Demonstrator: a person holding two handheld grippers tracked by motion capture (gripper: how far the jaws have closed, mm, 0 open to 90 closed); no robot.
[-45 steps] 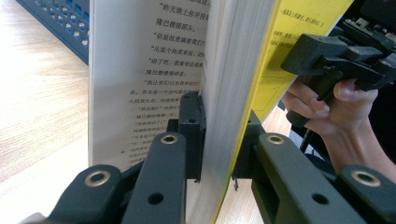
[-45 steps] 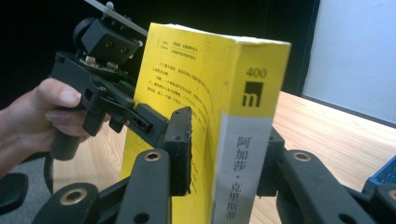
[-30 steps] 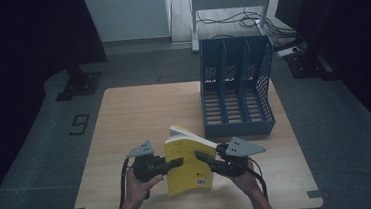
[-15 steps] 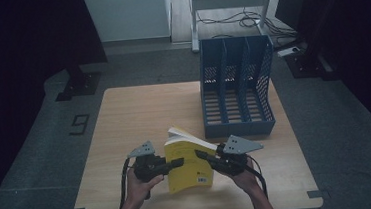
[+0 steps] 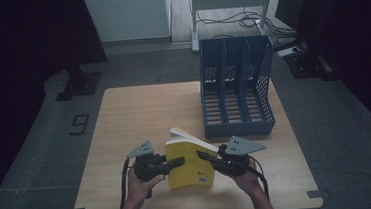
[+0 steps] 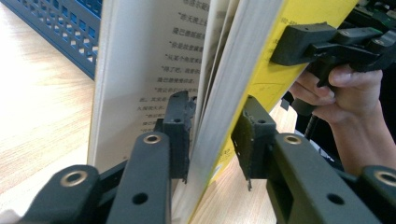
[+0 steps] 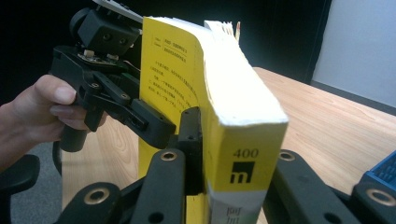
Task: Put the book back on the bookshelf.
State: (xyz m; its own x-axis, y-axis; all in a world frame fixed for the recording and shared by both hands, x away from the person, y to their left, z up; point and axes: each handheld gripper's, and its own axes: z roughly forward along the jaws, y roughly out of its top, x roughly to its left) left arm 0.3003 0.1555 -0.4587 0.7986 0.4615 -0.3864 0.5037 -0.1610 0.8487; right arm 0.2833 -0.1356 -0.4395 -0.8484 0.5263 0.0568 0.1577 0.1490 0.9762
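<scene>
Gripping a thick yellow paperback book (image 5: 190,160) upright near the table's (image 5: 134,113) front edge, my right gripper (image 5: 209,159) clamps its spine end; my left gripper's (image 5: 174,162) jaws, just opening, straddle loosely. The blue three-slot file rack (image 5: 236,88) stands empty behind.

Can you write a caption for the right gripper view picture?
The right claw grips a yellow book by its spine.

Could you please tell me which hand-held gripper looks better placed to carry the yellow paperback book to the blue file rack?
Probably the right hand-held gripper: it clamps the yellow paperback book at its spine and is nearer the blue slotted plastic file rack. The left hand-held gripper, jaws just opening, straddles loose pages.
</scene>
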